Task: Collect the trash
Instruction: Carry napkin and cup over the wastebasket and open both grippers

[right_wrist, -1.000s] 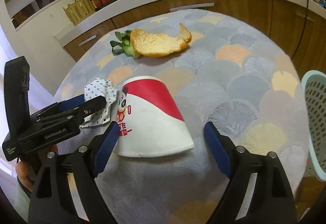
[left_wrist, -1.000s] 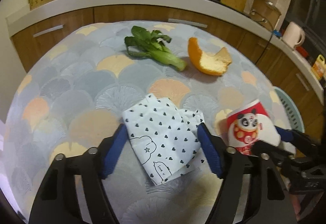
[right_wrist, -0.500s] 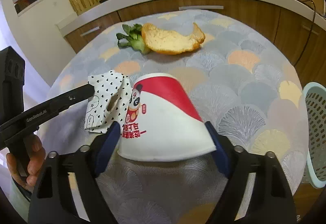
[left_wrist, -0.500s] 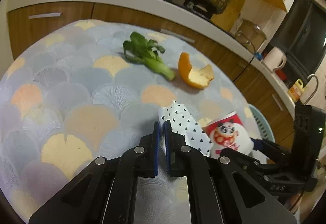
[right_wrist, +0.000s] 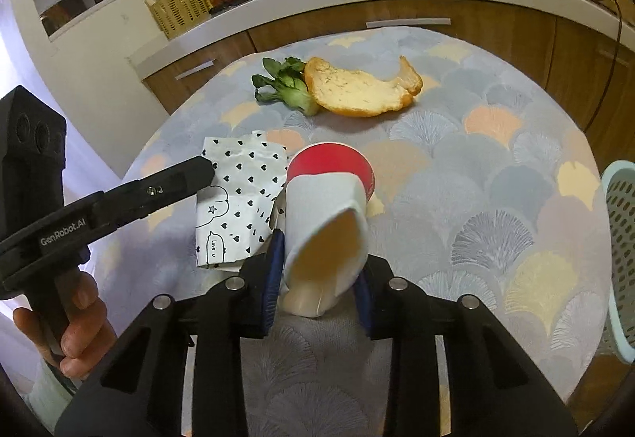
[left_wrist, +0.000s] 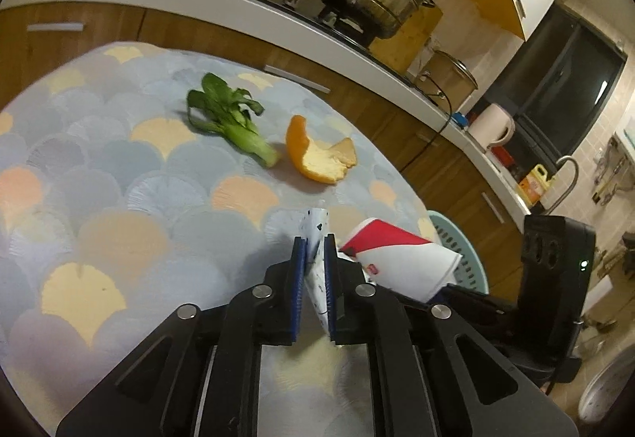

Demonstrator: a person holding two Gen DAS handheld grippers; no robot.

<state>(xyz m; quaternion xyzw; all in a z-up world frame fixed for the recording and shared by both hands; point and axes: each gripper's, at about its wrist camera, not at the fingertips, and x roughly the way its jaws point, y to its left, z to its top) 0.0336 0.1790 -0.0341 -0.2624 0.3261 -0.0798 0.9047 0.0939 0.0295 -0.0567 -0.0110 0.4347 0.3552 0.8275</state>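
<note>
progress: early; nothing in the basket (right_wrist: 623,246) at the desk's right edge | left hand-held gripper (left_wrist: 314,258) clamps the paper wrapper (right_wrist: 238,199), easing slightly; right hand-held gripper (right_wrist: 317,278) closing on the squashed paper cup (right_wrist: 329,206) | left: greens (left_wrist: 226,119), orange peel (left_wrist: 317,159) on far desk (left_wrist: 119,199)

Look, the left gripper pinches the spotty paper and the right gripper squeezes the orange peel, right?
Not quite. The right gripper is closing on the paper cup, not the orange peel, which lies untouched farther back on the table, as the right wrist view shows. The left gripper does pinch the spotty paper.
</note>
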